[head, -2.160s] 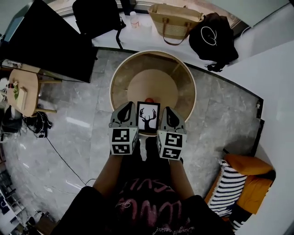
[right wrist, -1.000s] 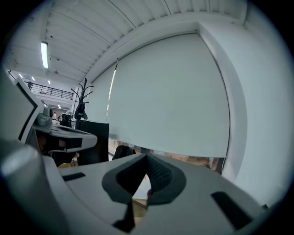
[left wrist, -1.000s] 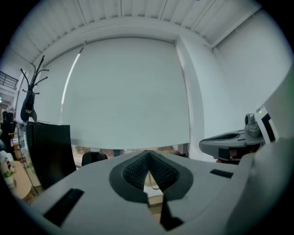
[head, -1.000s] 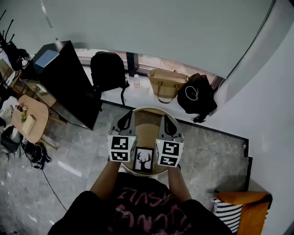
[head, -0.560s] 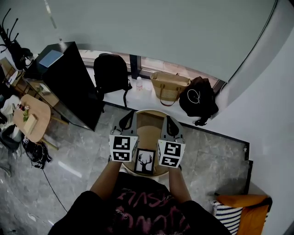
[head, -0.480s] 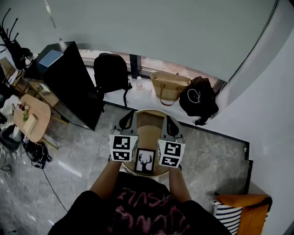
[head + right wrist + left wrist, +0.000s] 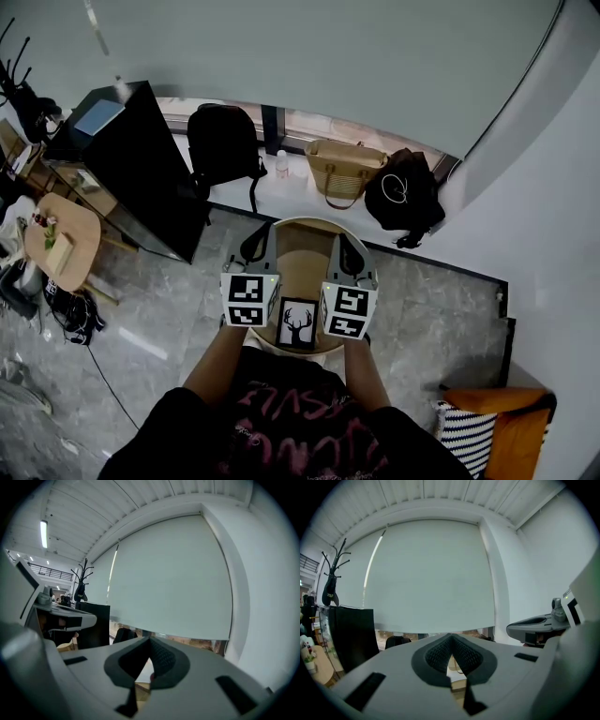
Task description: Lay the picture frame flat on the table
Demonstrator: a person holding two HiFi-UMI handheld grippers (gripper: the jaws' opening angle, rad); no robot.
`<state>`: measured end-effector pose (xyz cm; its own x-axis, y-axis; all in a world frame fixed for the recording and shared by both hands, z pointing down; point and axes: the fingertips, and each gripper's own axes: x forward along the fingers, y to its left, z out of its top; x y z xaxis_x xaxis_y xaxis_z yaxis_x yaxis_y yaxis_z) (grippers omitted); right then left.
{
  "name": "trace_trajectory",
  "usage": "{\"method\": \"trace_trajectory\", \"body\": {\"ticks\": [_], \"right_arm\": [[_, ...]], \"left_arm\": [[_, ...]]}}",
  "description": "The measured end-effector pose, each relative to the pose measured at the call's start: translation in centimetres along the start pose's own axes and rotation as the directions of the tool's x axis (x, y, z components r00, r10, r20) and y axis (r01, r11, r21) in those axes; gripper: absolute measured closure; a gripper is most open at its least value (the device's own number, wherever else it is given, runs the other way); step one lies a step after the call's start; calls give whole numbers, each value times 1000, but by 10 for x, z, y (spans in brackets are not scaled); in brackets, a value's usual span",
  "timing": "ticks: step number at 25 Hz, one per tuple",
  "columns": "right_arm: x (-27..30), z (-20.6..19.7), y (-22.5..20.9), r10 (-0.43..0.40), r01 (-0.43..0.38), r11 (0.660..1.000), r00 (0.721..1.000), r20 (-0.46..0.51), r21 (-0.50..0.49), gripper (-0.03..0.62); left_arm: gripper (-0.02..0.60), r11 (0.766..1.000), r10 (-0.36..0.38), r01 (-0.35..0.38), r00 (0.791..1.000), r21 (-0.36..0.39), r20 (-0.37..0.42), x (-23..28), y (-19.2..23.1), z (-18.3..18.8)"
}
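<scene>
The black picture frame (image 7: 298, 324) with a deer silhouette sits at the near edge of the round wooden table (image 7: 302, 249), its face towards me. I cannot tell whether it stands or lies flat. My left gripper (image 7: 257, 244) is just left of it and my right gripper (image 7: 345, 247) just right of it, neither touching it. Both point forward over the table. In the left gripper view the left gripper (image 7: 451, 637) has its jaws met at the tips with nothing between them. The right gripper (image 7: 150, 641) looks the same. Neither gripper view shows the frame.
Behind the table a ledge holds a black backpack (image 7: 222, 141), a bottle (image 7: 281, 165), a woven bag (image 7: 343, 171) and a black bag (image 7: 407, 197). A tall black cabinet (image 7: 131, 169) and a small wooden table (image 7: 58, 240) stand left. An orange cushion (image 7: 497, 427) lies lower right.
The head view has tilted up since the first frame, showing more of the room. Both grippers stay beside the frame, and the last half second shows only a slight shift.
</scene>
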<state>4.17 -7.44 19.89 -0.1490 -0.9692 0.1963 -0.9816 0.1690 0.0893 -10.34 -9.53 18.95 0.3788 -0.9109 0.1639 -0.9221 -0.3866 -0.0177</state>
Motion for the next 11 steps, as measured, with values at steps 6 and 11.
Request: {"method": "trace_trajectory", "body": {"ticks": [6, 11], "right_arm": [[-7, -3, 2, -16, 16, 1000, 1000, -8, -1, 574], [-11, -4, 5, -24, 24, 1000, 1000, -9, -2, 574]], "left_arm": [[572, 1000, -20, 20, 1000, -13, 0, -5, -3, 0], [572, 1000, -28, 28, 1000, -14, 4, -10, -2, -3]]}}
